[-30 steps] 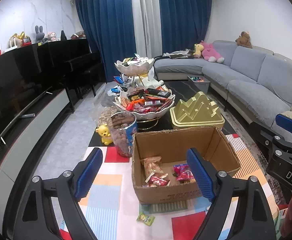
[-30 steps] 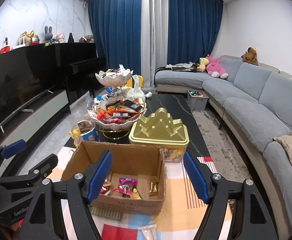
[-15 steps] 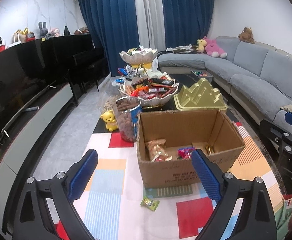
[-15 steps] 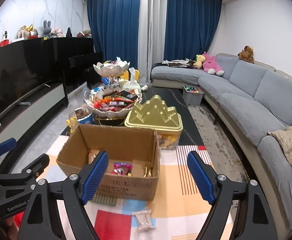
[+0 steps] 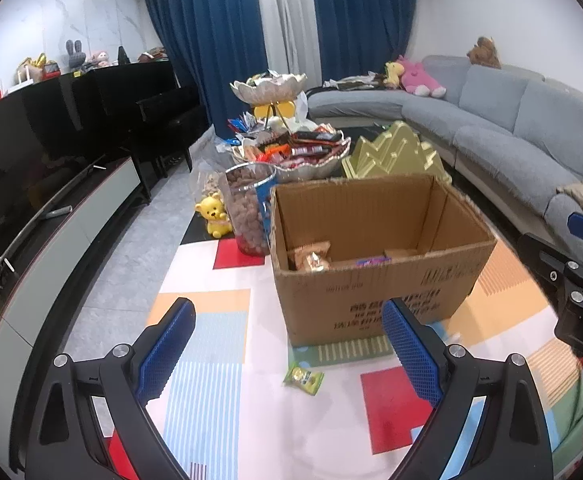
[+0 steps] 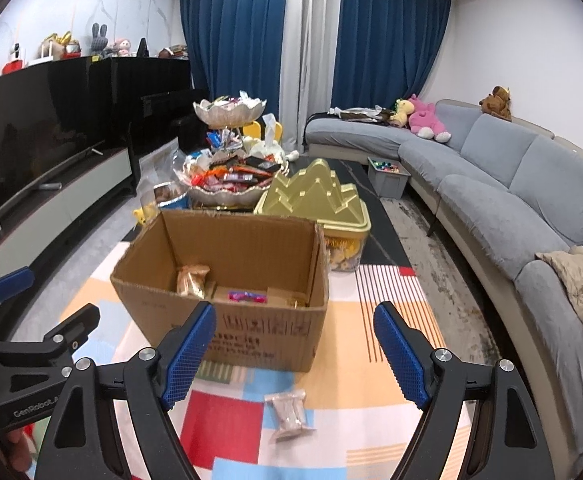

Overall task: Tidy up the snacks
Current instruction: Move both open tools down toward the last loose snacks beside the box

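With both sets of jaws spread and empty, the left gripper [image 5: 287, 354] should drop squarely over the green snack packet [image 5: 303, 377] on the worktop's near edge, before the cardboard box [image 5: 375, 280], the right gripper [image 6: 293, 354] likewise over the clear packet [image 6: 289, 412].

the left tool [image 6: 27, 312] reads "genrobot" (box print [image 6: 251, 336] too blurred to read).

Bare patterned counter [image 5: 227, 408] lies open nearby, while the cardboard box [image 5: 375, 280] and snack jar [image 5: 247, 208] block passage beyond.
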### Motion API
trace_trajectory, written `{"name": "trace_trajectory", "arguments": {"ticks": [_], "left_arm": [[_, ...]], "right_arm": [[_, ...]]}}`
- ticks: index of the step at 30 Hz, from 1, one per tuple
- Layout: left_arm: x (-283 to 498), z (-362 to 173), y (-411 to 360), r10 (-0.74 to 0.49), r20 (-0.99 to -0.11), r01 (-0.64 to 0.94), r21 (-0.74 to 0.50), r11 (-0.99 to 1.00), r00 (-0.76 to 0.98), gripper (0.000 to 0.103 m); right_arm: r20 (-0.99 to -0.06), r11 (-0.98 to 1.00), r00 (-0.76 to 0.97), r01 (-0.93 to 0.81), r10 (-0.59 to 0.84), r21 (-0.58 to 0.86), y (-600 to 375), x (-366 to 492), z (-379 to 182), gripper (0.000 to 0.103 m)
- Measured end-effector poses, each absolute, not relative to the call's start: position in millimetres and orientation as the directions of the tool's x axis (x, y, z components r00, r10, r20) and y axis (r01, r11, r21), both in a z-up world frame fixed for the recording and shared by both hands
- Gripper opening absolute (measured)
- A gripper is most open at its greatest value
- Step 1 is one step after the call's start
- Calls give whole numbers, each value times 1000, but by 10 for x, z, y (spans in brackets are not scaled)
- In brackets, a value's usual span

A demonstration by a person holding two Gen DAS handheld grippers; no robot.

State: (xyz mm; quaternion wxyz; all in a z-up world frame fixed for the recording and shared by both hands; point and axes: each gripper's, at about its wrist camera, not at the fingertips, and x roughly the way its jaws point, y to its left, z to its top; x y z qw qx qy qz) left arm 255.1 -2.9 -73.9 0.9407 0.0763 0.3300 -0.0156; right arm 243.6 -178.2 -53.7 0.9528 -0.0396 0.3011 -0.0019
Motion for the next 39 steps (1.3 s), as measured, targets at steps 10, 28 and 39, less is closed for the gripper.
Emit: {"name": "trace_trajectory", "arguments": {"ticks": [10,28,39], "left_arm": [[2502,-1109,-41,-1,-626,129,160,979,780,96],[2655,-1825,69,-51,-688,195,134,972,724,95],[2900,-2219,186,-71,-742,204,90,975,667,83]], "right_arm": [[-597,997,802,-14,-37,-80,-1751,2386,-843,81],[-630,994,775,-18,-57,-111,-1604,2434,-1464,81],[-692,996,718,5,-69,-94,-1615,2622,-1967,81]]}}
